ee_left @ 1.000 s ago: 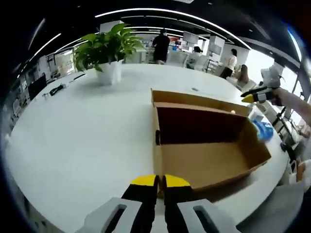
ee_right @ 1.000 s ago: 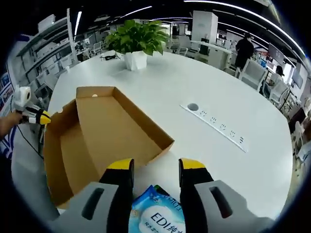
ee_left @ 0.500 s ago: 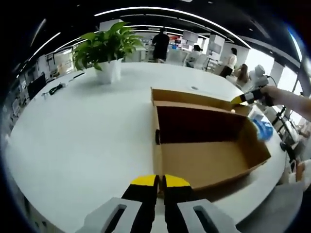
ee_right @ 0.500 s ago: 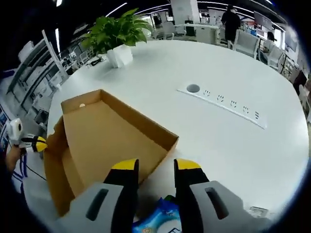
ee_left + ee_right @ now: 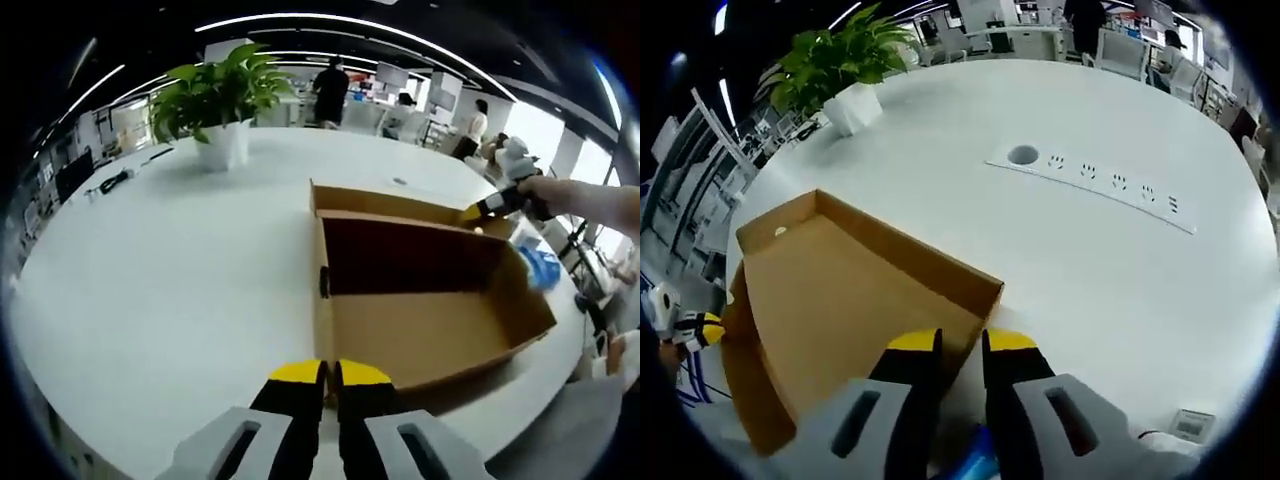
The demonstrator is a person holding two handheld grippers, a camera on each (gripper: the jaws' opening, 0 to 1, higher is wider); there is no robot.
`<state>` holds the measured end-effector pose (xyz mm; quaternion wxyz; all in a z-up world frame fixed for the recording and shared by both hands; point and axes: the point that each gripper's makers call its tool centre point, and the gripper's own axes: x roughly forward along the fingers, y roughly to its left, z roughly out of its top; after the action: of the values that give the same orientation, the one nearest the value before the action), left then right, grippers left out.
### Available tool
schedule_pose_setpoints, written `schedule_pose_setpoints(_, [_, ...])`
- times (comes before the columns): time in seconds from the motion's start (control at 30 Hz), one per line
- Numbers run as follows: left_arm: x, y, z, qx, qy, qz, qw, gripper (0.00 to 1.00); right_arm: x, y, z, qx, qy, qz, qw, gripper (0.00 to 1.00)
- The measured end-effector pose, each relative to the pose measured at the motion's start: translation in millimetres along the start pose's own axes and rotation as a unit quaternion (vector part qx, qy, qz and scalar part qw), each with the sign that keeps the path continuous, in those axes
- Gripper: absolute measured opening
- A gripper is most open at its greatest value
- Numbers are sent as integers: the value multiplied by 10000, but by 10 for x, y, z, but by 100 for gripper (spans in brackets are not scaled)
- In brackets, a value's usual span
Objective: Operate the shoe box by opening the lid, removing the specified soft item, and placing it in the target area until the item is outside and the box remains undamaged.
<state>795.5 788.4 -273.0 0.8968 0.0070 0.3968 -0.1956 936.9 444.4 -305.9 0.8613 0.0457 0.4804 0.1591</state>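
The open cardboard shoe box (image 5: 425, 330) lies on the white table (image 5: 170, 270), its inside bare brown. A blue soft pack (image 5: 545, 268) rests on the table just outside the box's right wall. A sliver of that blue pack (image 5: 978, 462) shows low between my right gripper's fingers. My left gripper (image 5: 330, 374) is shut, empty, just short of the box's near wall. My right gripper (image 5: 962, 343) hovers at a corner of the box (image 5: 840, 300), its jaws a narrow gap apart with nothing between the tips. That right gripper (image 5: 492, 207) is held by a hand over the box's far wall.
A potted plant (image 5: 218, 100) stands at the far left of the table. A power strip (image 5: 1090, 178) is set into the tabletop, and a small device (image 5: 1193, 424) lies near the edge. My left gripper (image 5: 692, 328) shows beyond the box. People and chairs are in the background.
My right gripper has risen off the blue pack and moved towards the box corner, its jaws narrowing. The left gripper and the box have stayed put.
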Motion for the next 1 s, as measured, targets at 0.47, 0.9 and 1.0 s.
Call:
schedule_pose_setpoints(0.47, [-11, -9, -10, -89, -25, 1, 10000, 3, -23, -57, 121, 33, -211, -234, 9995, 7])
schedule_pose_setpoints(0.9, [-1, 20, -15, -83, -21, 16, 10000, 4, -263, 10, 244, -20, -526, -303, 9982, 5])
schedule_pose_setpoints(1.0, [5, 35, -14, -49, -11, 18, 10000, 4, -299, 8, 299, -36, -609, -303, 9977, 5])
